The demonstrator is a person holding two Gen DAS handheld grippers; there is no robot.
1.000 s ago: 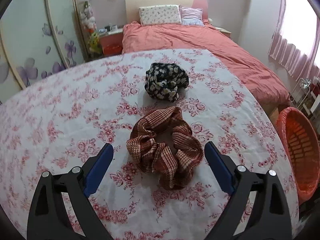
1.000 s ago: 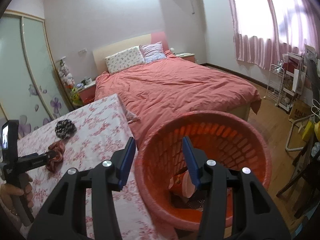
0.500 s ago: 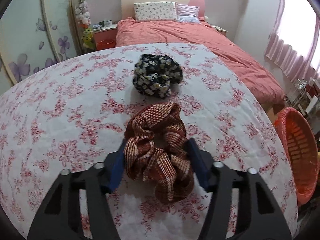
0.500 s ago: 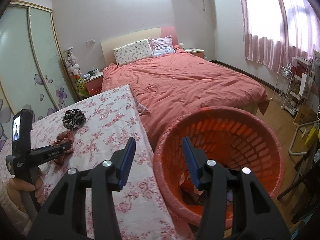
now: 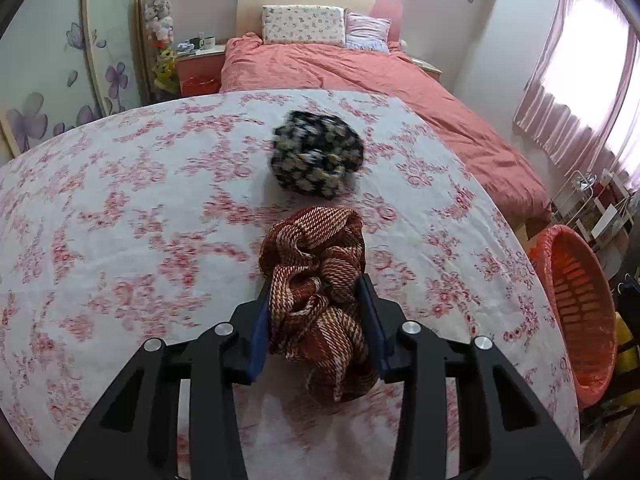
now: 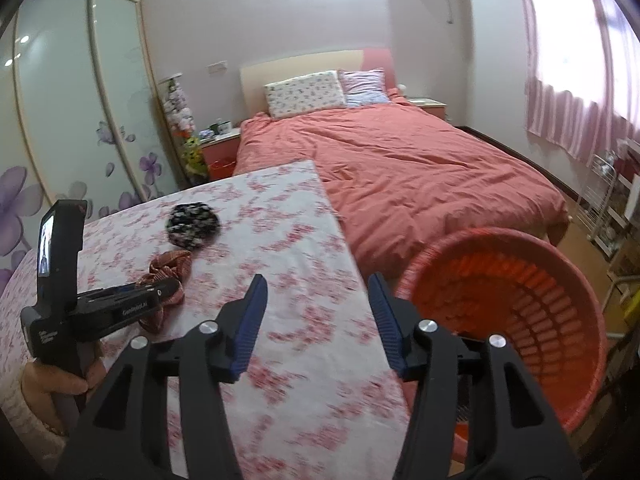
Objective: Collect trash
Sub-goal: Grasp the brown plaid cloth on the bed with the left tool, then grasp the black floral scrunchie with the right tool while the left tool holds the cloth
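Observation:
My left gripper [image 5: 316, 300] is shut on a brown striped scrunchie [image 5: 316, 276] and holds it over the floral tablecloth [image 5: 120, 220]. The same scrunchie [image 6: 168, 268] shows in the right wrist view, pinched in the left gripper [image 6: 168, 292]. A black scrunchie with white flowers [image 5: 318, 160] lies on the table just beyond it and is also in the right wrist view [image 6: 194, 226]. My right gripper [image 6: 318, 308] is open and empty above the table's right edge, beside the orange basket [image 6: 560, 280].
The orange basket [image 5: 588, 320] stands on the floor off the table's right side. A bed with a salmon cover [image 6: 420, 168] lies beyond the table. A wardrobe with flower-painted doors [image 6: 72, 120] is at the left. A wire rack [image 6: 612, 208] stands at the far right.
My left gripper has closed on the brown scrunchie and lifted it slightly. My right gripper has swung left from over the basket to the table's edge.

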